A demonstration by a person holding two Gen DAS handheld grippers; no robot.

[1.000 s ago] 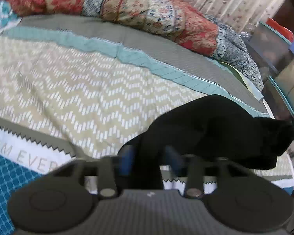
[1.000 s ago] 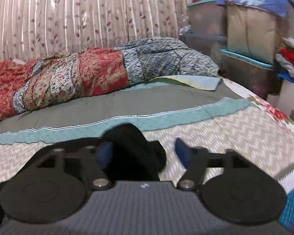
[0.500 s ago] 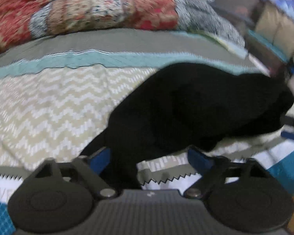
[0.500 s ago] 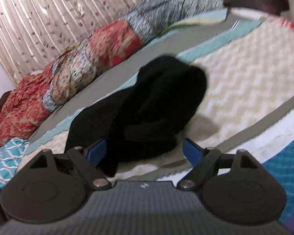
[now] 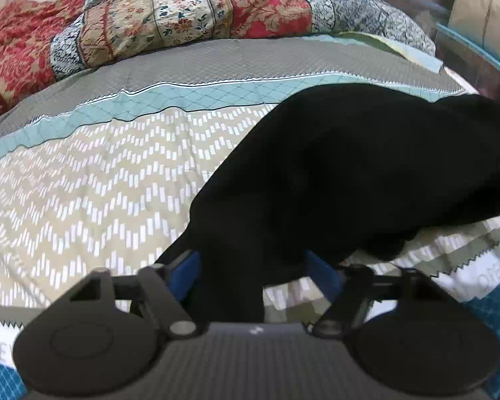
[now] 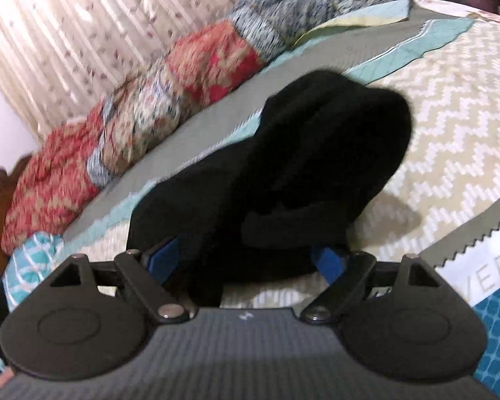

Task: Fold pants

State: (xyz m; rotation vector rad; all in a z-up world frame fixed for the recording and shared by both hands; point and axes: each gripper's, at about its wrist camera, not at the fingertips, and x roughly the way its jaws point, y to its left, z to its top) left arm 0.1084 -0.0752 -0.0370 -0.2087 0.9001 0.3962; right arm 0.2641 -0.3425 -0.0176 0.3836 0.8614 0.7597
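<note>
**Black pants bunched on the bed, both tongs spread around loose cloth**

The pants [image 5: 366, 173] are seen as a rumpled black heap on the bedspread [image 5: 93, 193], lying across its chevron band and reaching back toward its teal stripe, well short of the patchwork quilt [image 5: 190, 13] piled at the far side of the bedspread. The left tongs [image 5: 255, 275] are held wide, with one end of the pants lying between the blue pads [image 5: 185, 271] but not pinched. The right tongs [image 6: 246, 261] are likewise spread wide, with the other end of the pants [image 6: 283, 180] draped between the fingers and left ungripped.

Several risks are judged from this. If the tongs are closed where they stand, several layers may be caught at once, since the cloth is doubled over itself, and a twisted fold would result. The bedspread beneath may also be pinched along with the pants, because the fabric rests directly on it. If only a thin edge is caught, a slip during lifting is likely.

Much cannot be made out. Waistband, hems and leg seams are lost in the uniform black, so which end is which cannot be told. The near edge of the pants is hidden behind each gripper body. The right wrist view is motion-blurred, and the right side of the pants is cut off in the left wrist view.
</note>
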